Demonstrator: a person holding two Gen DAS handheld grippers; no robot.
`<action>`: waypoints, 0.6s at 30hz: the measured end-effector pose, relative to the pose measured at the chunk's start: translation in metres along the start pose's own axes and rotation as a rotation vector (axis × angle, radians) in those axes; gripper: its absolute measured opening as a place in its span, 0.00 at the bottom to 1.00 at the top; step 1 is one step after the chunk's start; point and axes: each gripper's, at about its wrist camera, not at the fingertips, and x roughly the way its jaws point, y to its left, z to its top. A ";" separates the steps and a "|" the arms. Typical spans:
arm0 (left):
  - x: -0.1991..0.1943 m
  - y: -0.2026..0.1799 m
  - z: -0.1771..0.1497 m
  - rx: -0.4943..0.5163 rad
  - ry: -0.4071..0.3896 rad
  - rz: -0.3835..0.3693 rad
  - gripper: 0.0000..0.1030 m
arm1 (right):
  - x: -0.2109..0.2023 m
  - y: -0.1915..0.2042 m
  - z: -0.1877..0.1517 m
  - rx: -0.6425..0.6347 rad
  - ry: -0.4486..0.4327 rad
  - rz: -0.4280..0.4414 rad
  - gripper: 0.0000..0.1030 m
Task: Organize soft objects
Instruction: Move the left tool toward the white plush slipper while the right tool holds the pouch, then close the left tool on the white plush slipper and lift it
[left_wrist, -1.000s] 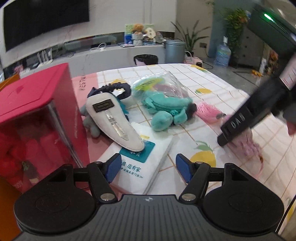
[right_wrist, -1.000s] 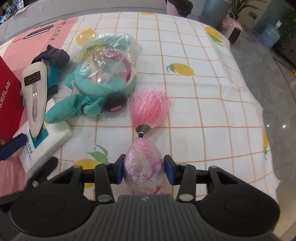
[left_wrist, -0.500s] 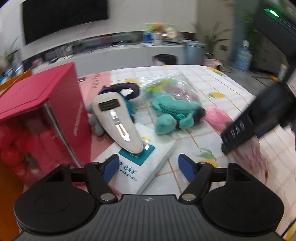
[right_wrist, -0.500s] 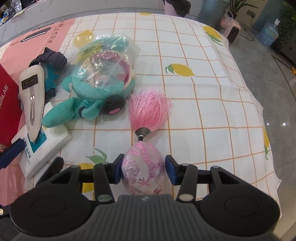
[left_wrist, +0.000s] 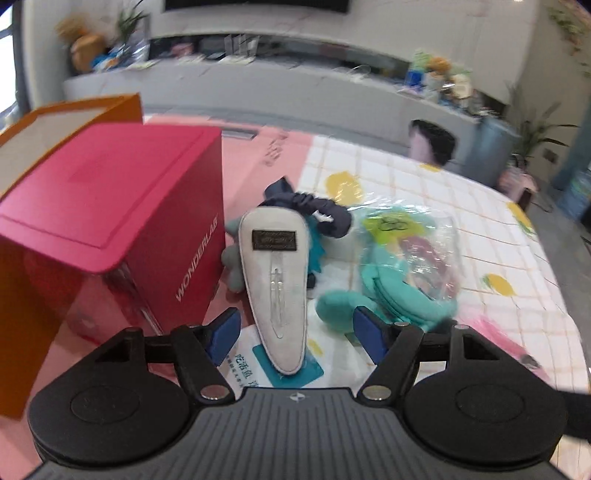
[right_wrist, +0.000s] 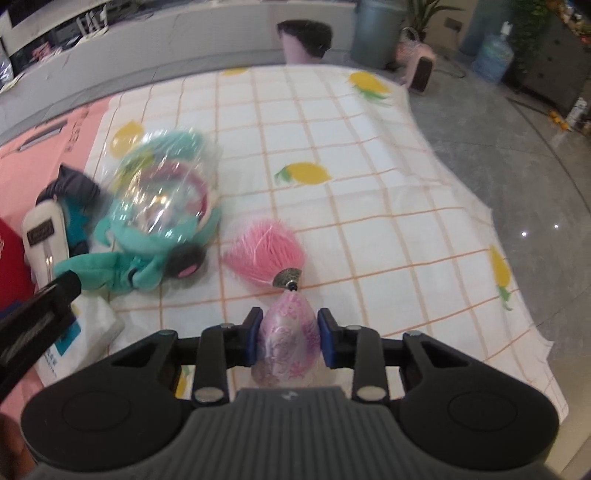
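My right gripper (right_wrist: 290, 341) is shut on a pink embroidered sachet (right_wrist: 288, 341) whose pink tassel (right_wrist: 264, 253) trails on the tablecloth ahead. My left gripper (left_wrist: 295, 332) is open, its blue pads either side of a white teardrop-shaped pouch (left_wrist: 274, 288) that lies on a white tissue pack (left_wrist: 251, 363). A teal plush toy (left_wrist: 391, 295) partly under a clear plastic bag (left_wrist: 417, 251) lies to the right; it also shows in the right wrist view (right_wrist: 136, 266). A dark blue scrunchie (left_wrist: 314, 210) lies behind the pouch.
A red WONDERLAB box (left_wrist: 107, 221) stands at the left, with an orange box (left_wrist: 48, 129) behind it. The checked lemon-print tablecloth (right_wrist: 369, 184) drops off at the right edge to the floor. A counter and bins stand beyond the table.
My left gripper has swung left and forward, so the pouch now sits between its pads and the red box is nearer. My right gripper has lifted the sachet slightly and tilted up.
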 end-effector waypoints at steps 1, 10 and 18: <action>0.004 -0.002 0.001 -0.004 0.018 0.006 0.79 | -0.004 -0.003 0.000 0.010 -0.016 0.003 0.30; 0.005 -0.046 -0.007 0.041 -0.035 0.189 0.80 | -0.043 -0.025 0.000 0.064 -0.133 -0.024 0.30; 0.037 -0.061 0.006 -0.017 -0.055 0.351 0.80 | -0.047 -0.028 -0.004 0.063 -0.153 -0.011 0.31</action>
